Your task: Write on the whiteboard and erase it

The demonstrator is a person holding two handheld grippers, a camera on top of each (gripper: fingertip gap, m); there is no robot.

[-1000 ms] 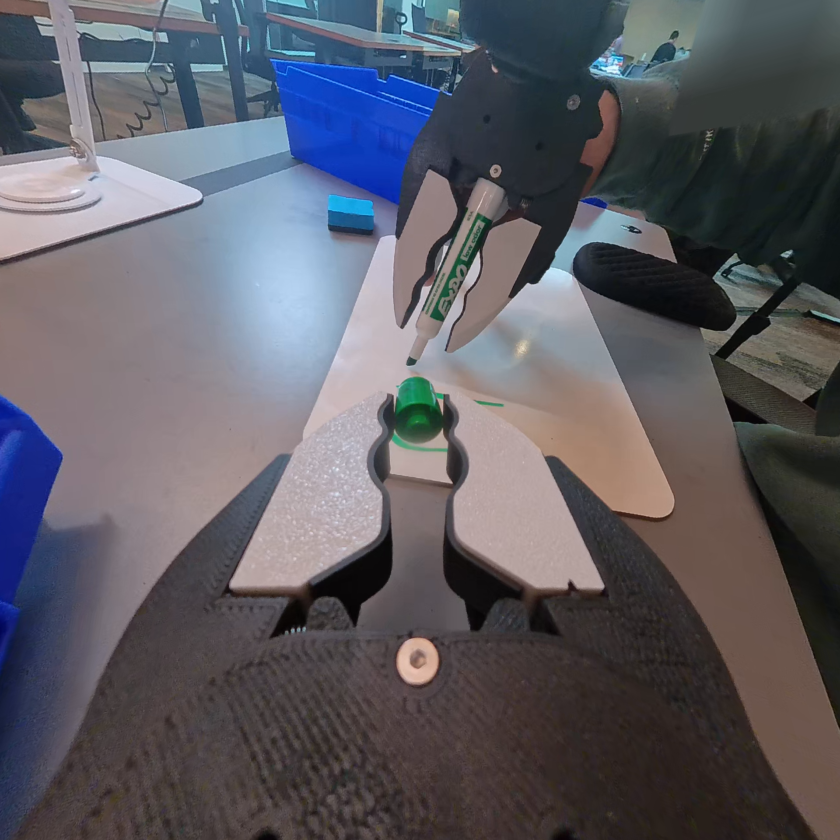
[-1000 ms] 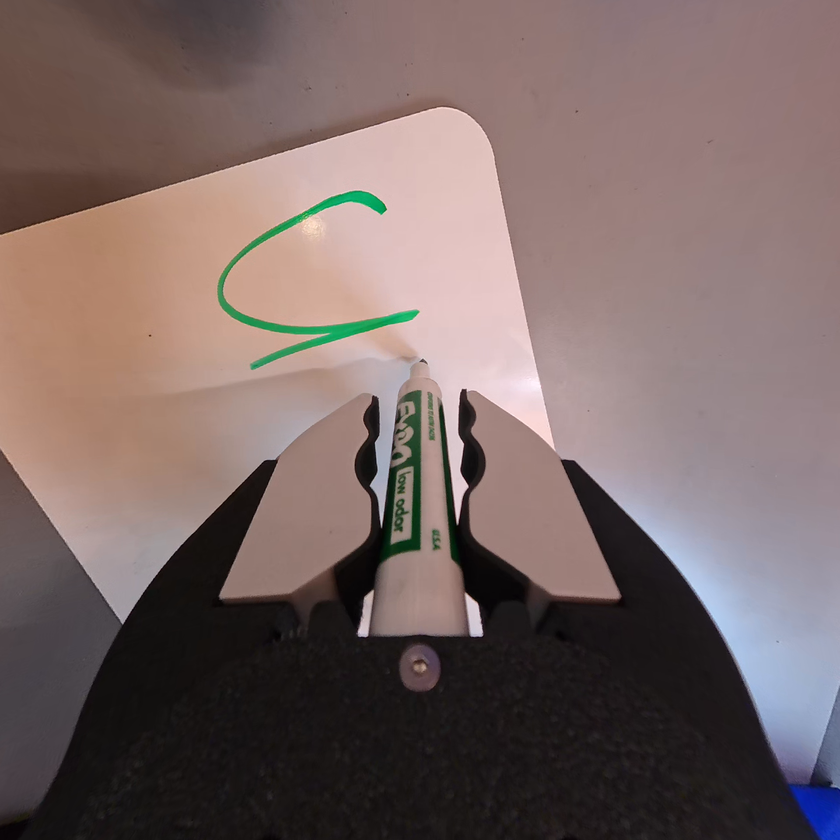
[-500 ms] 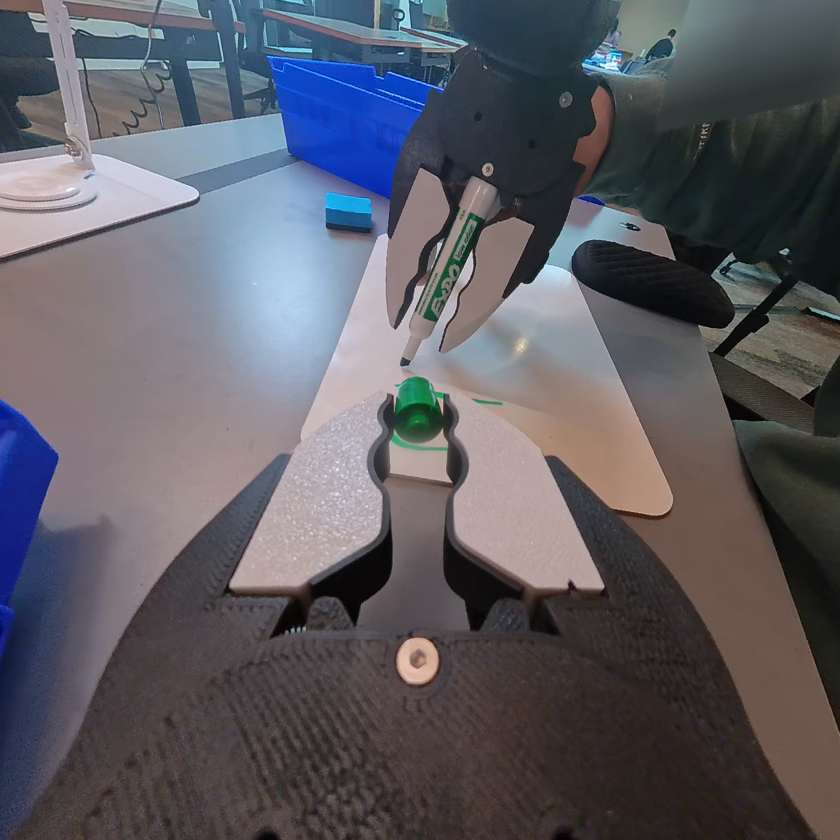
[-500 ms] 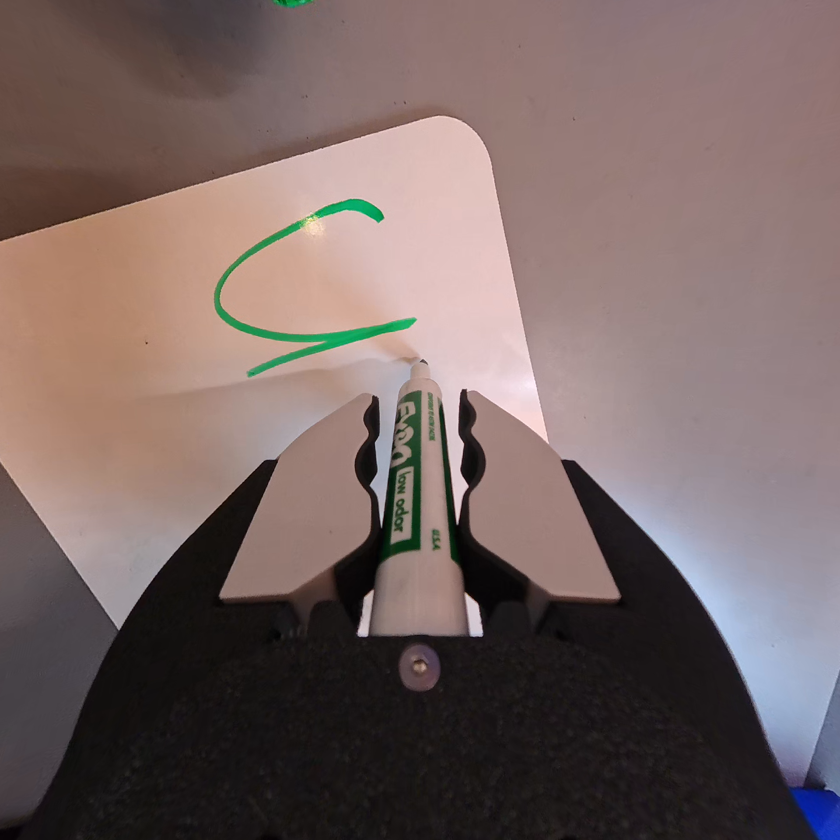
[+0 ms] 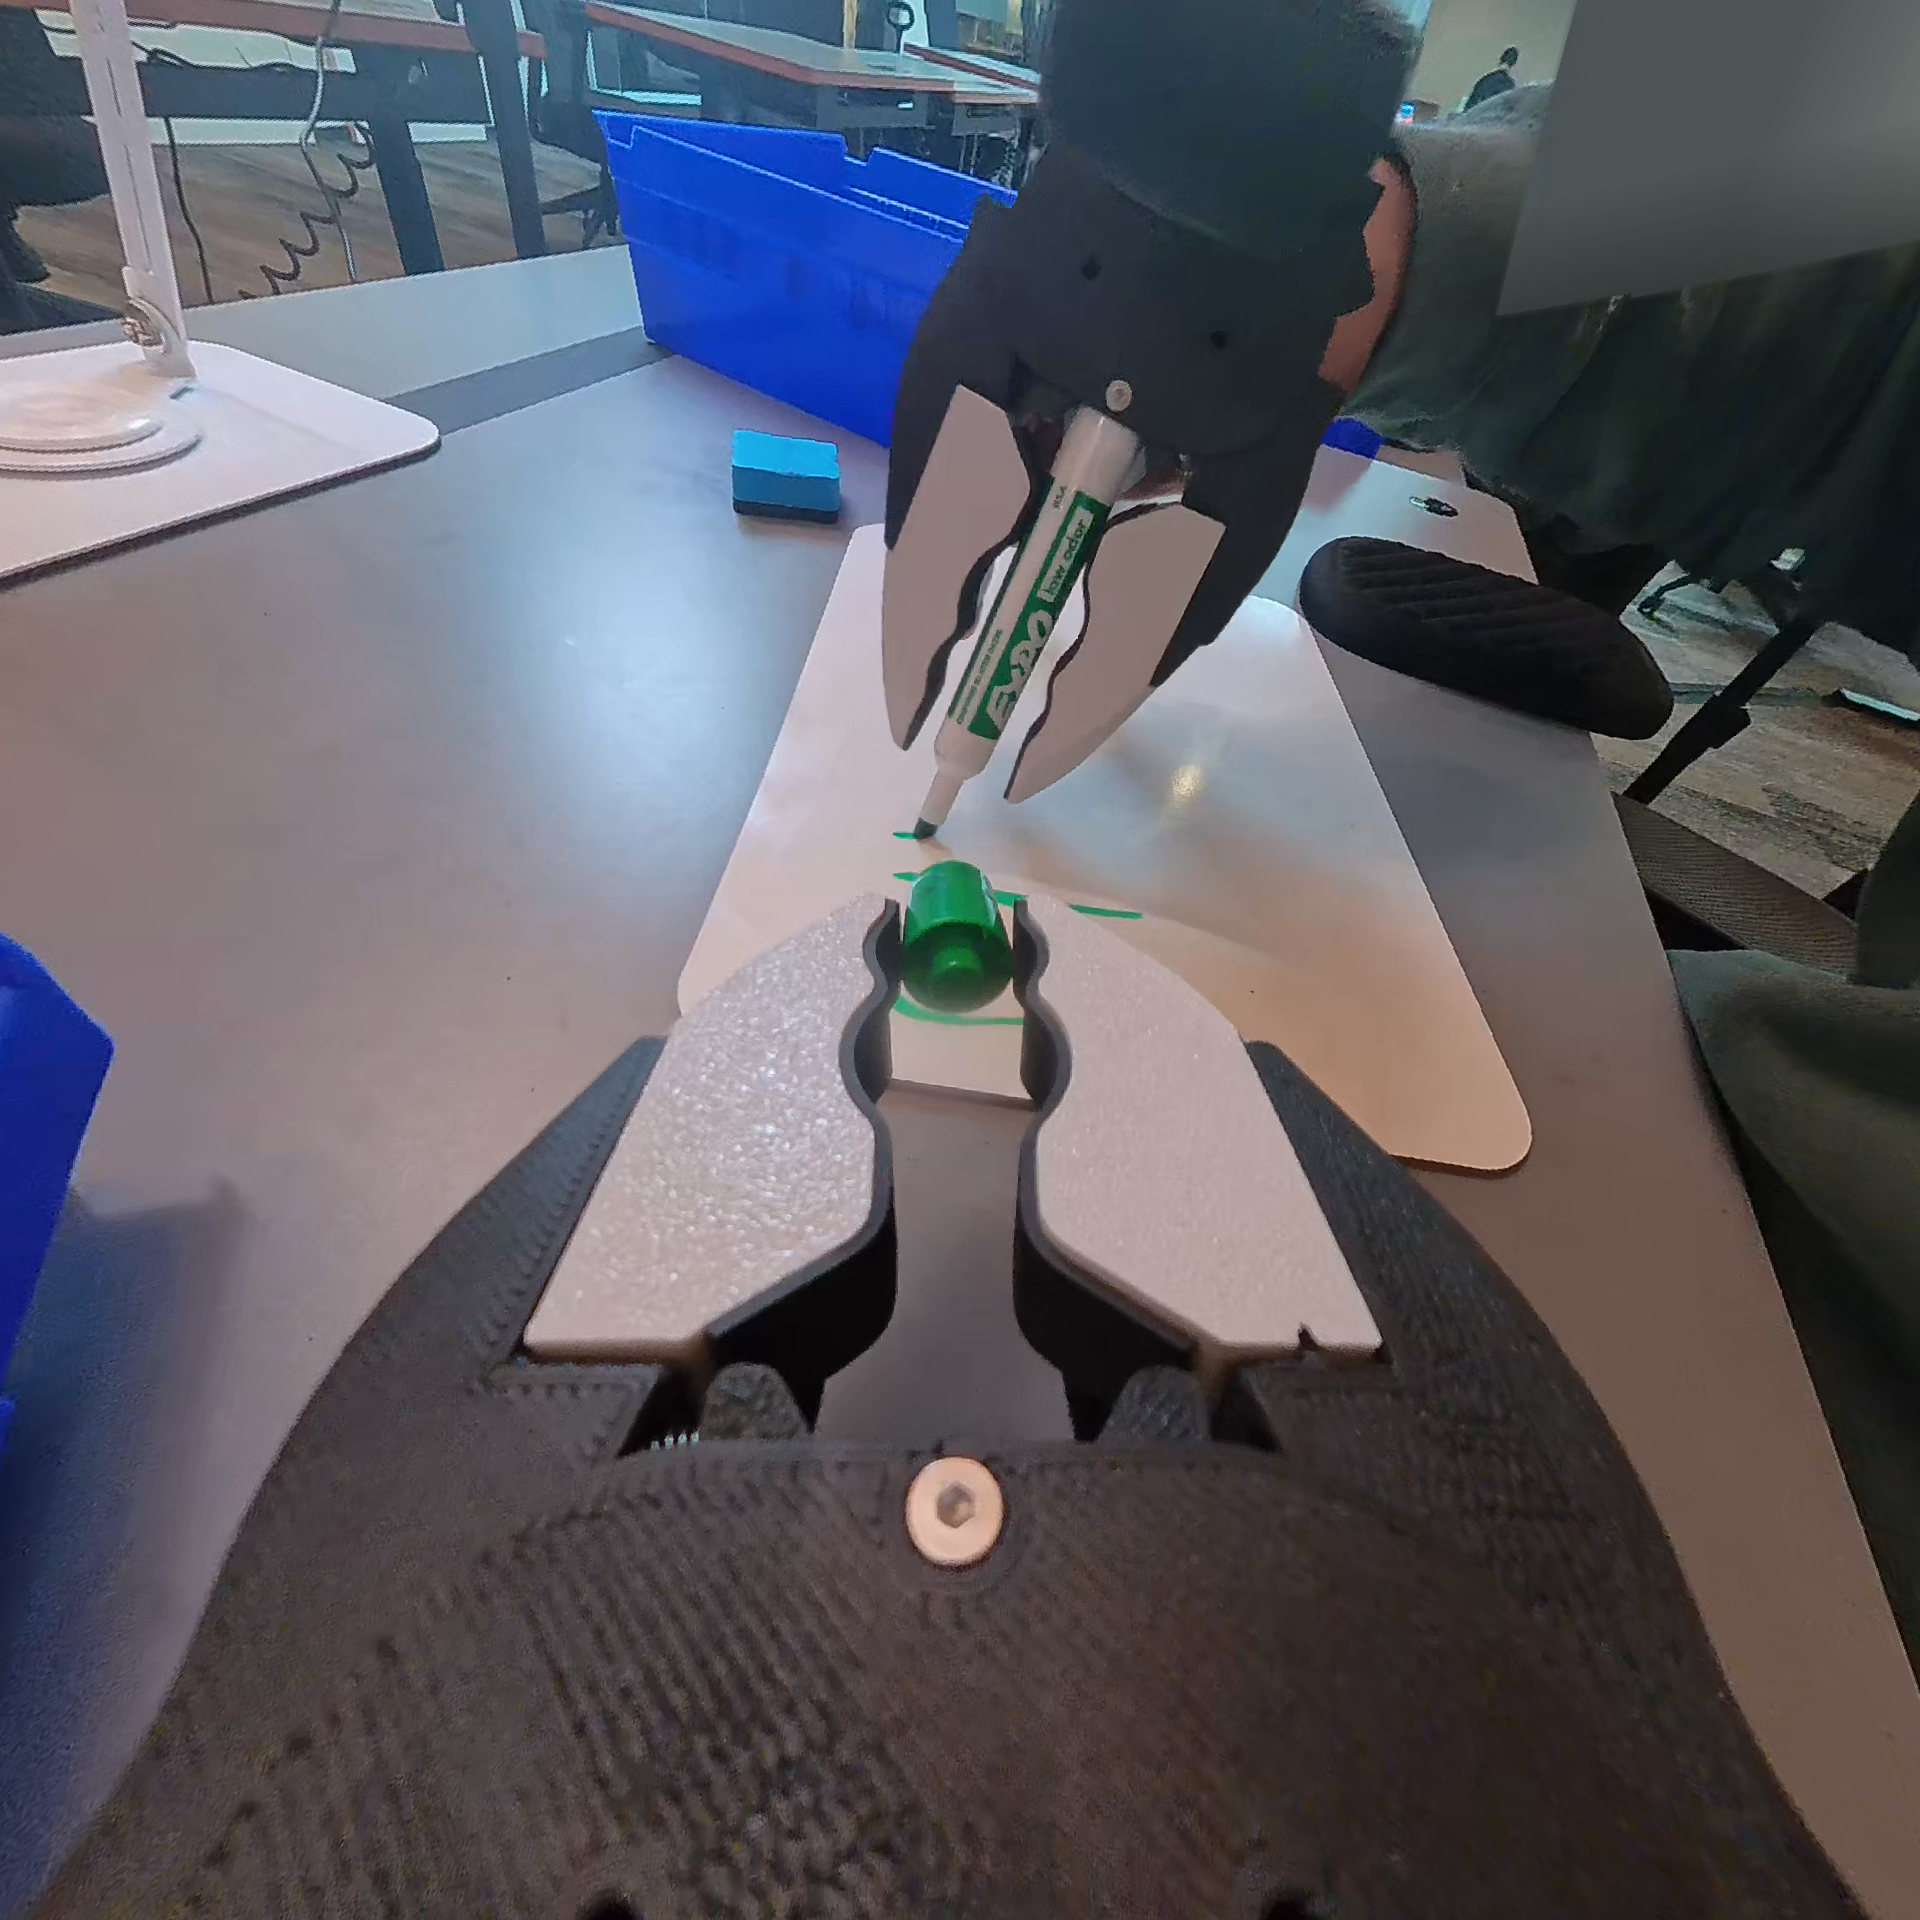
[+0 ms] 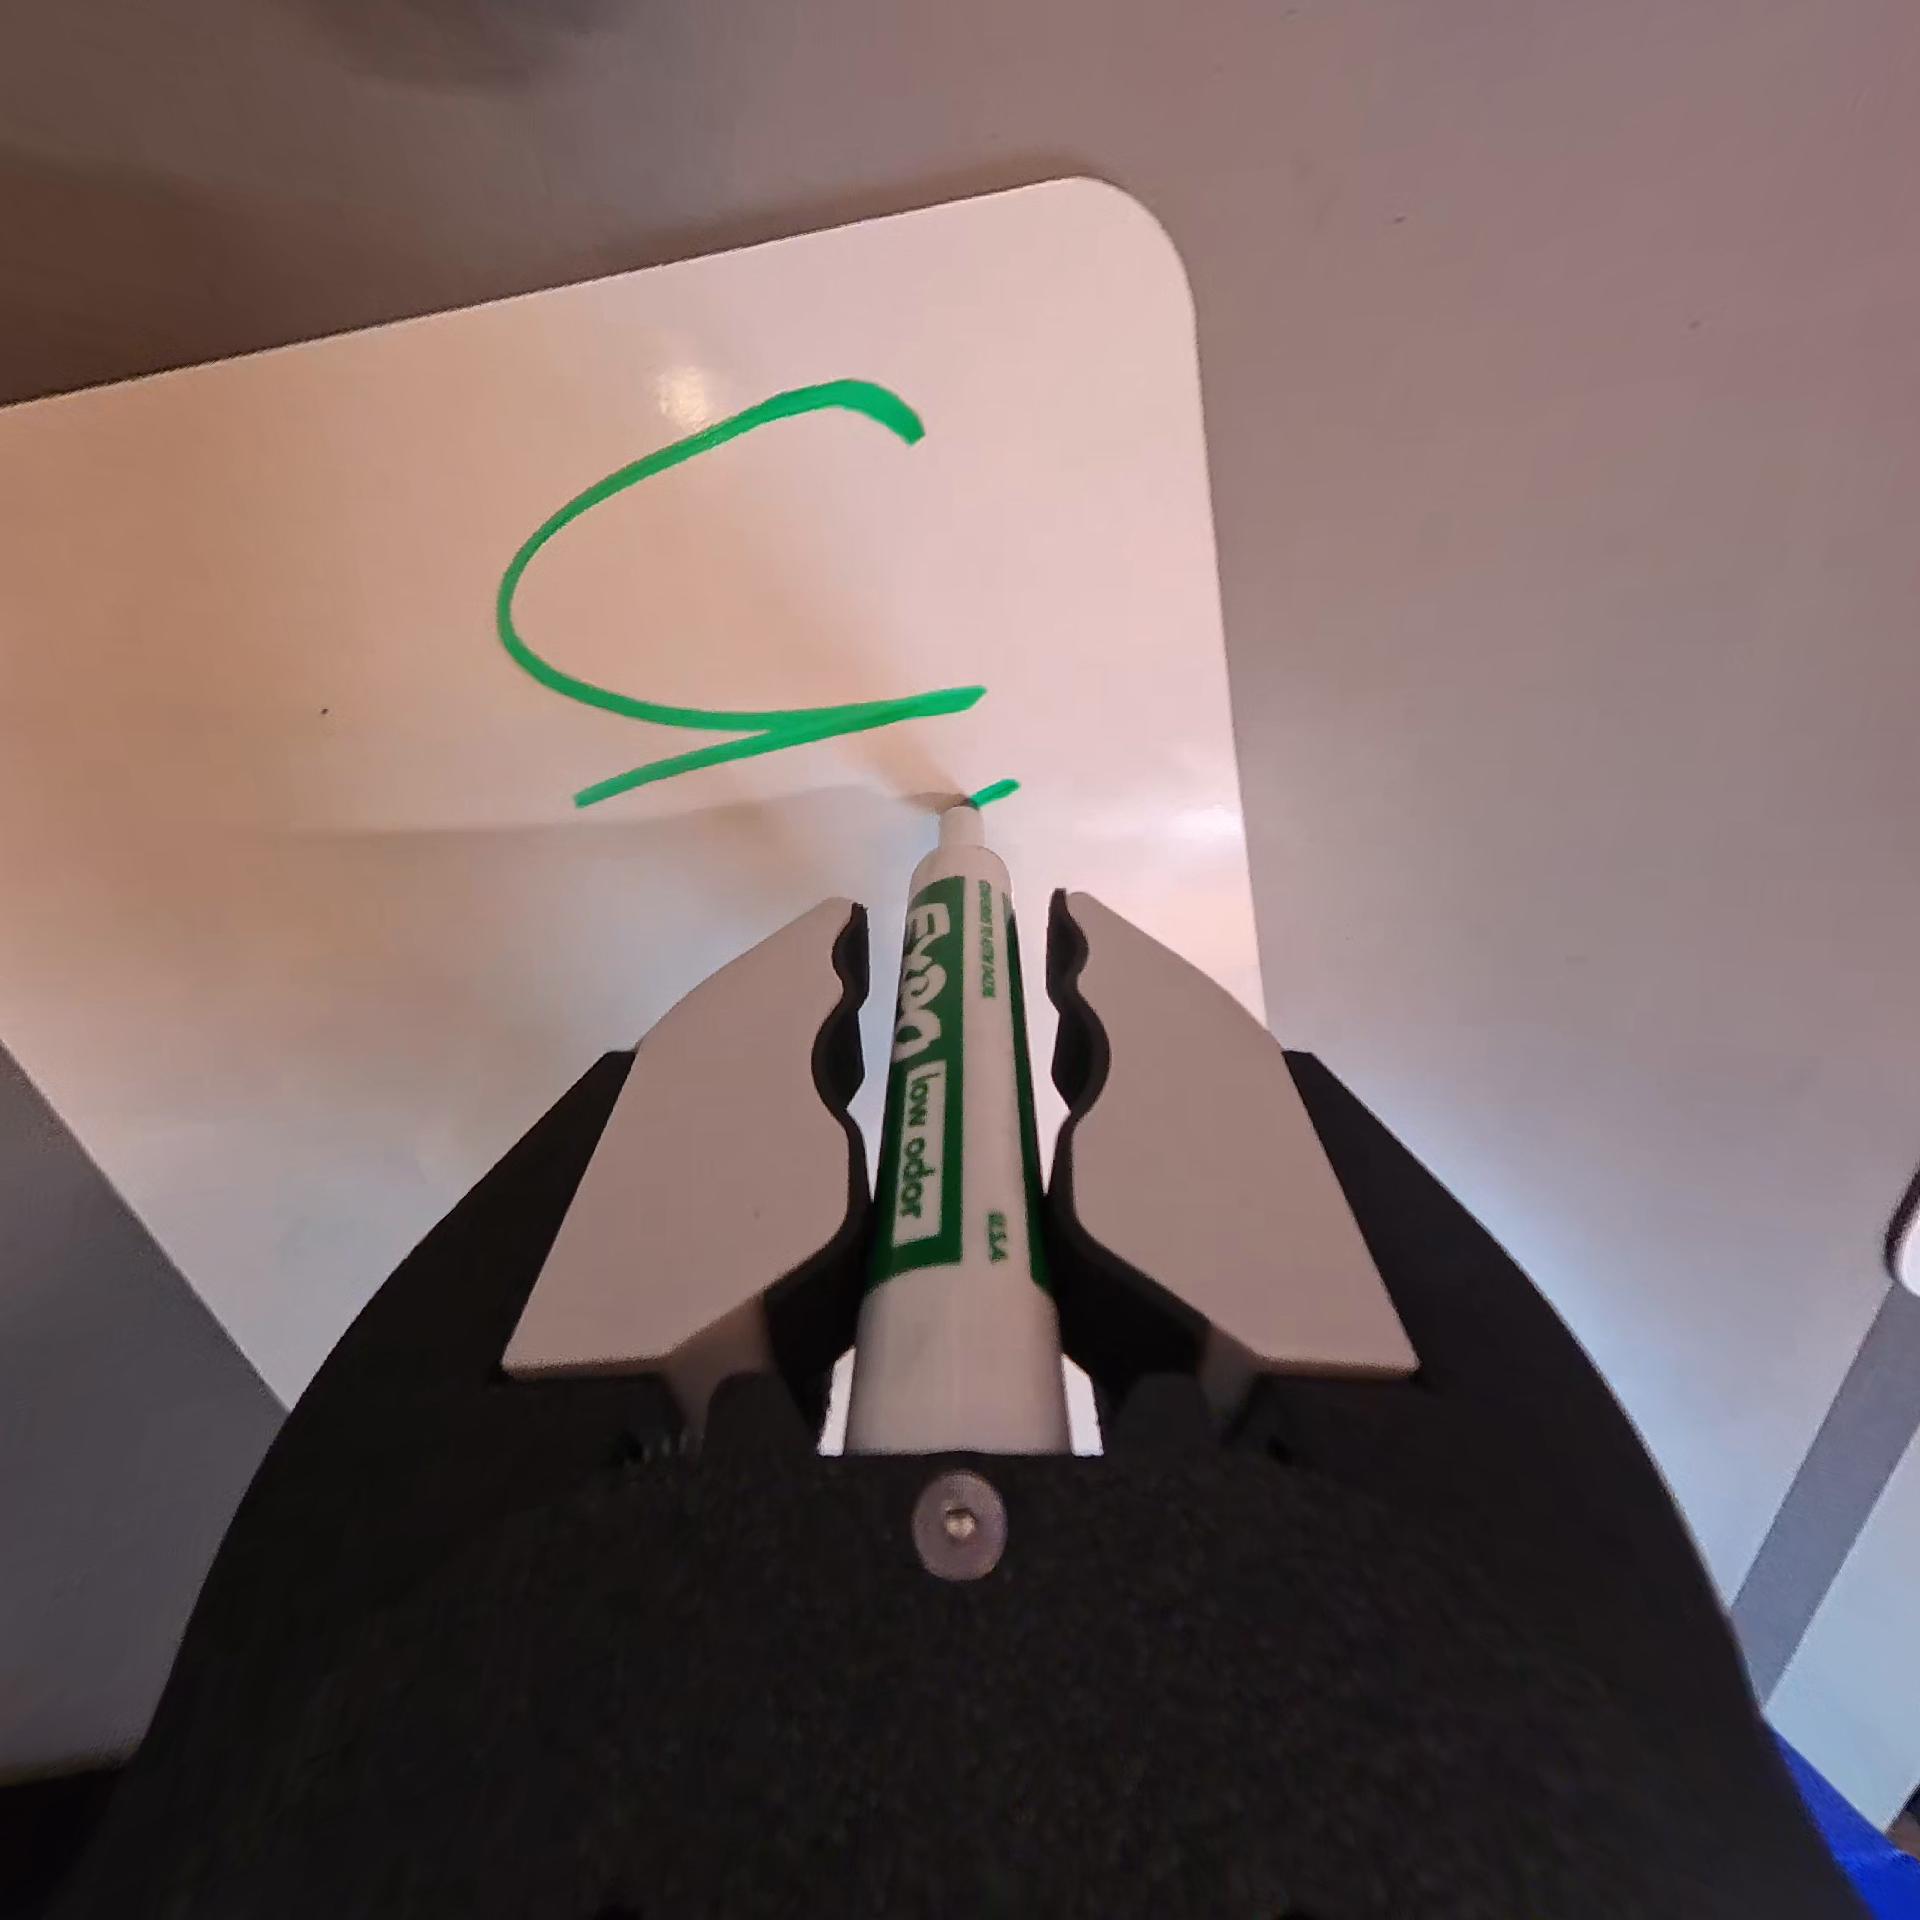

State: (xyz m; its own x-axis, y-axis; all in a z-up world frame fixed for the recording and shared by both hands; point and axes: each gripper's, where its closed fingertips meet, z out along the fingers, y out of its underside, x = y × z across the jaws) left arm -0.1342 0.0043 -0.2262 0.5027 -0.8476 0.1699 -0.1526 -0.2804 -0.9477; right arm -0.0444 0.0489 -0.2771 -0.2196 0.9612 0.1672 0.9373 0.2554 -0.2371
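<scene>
My right tongs point(image 6: 956, 914) clamp the green-labelled white marker point(image 6: 951, 1122), tip on the glossy white whiteboard point(image 6: 312, 935) at frame centre; my left tongs point(image 5: 954, 935) pinch its green plastic cap point(image 5: 951, 940). Pressing harder could slide the loose board.

The whiteboard point(image 6: 312, 623) is white and shiny, with a curvy green line point(image 6: 623, 644) drawn on it. The marker point(image 6: 961, 1143) is white with a green band. The cap point(image 5: 951, 940) is all green. Both grippers, the left gripper point(image 5: 954, 935) and the right gripper point(image 6: 956, 935), are black with pale grey fingers point(image 5: 748, 1143); the left ones look speckled. The table point(image 5: 416, 779) is plain grey. The eraser point(image 5: 784, 473) is blue on top and black below. The bin point(image 5: 790, 239) is bright blue. A white pad point(image 5: 208, 457) lies far off.
</scene>
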